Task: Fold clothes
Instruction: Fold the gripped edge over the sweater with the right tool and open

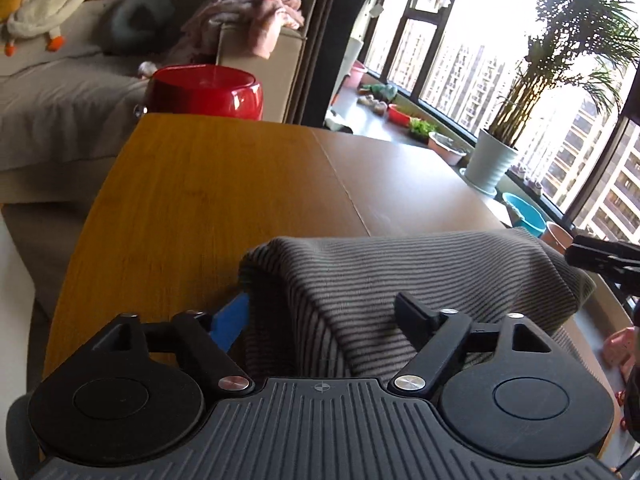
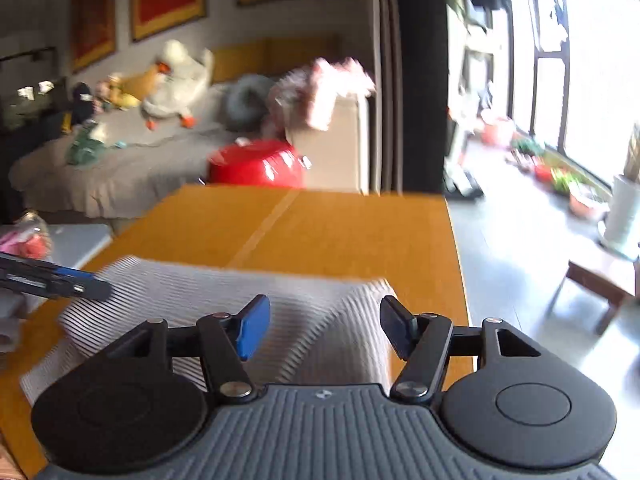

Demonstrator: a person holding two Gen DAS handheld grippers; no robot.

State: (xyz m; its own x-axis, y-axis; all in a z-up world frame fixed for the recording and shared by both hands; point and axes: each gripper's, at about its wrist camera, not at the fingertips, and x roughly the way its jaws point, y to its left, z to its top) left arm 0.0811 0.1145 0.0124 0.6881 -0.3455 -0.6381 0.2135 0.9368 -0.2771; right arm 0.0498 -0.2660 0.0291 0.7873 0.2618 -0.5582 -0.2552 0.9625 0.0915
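A grey striped garment (image 1: pixel 400 276) lies folded on the wooden table (image 1: pixel 208 184), near its front edge. My left gripper (image 1: pixel 324 312) is open, its jaws wide apart, with a raised fold of the garment bunched between them. In the right wrist view the same garment (image 2: pixel 192 300) lies flat under my right gripper (image 2: pixel 324 324), which is open and holds nothing. The right gripper's tip shows at the right edge of the left wrist view (image 1: pixel 600 256). The left gripper's tip shows at the left of the right wrist view (image 2: pixel 52 280).
A red tub (image 1: pixel 204 92) stands past the table's far edge. Behind it is a sofa (image 1: pixel 64 92) with a plush duck (image 1: pixel 52 4) and pink clothes (image 1: pixel 248 16). A potted palm (image 1: pixel 496 156) and bowls line the window sill on the right.
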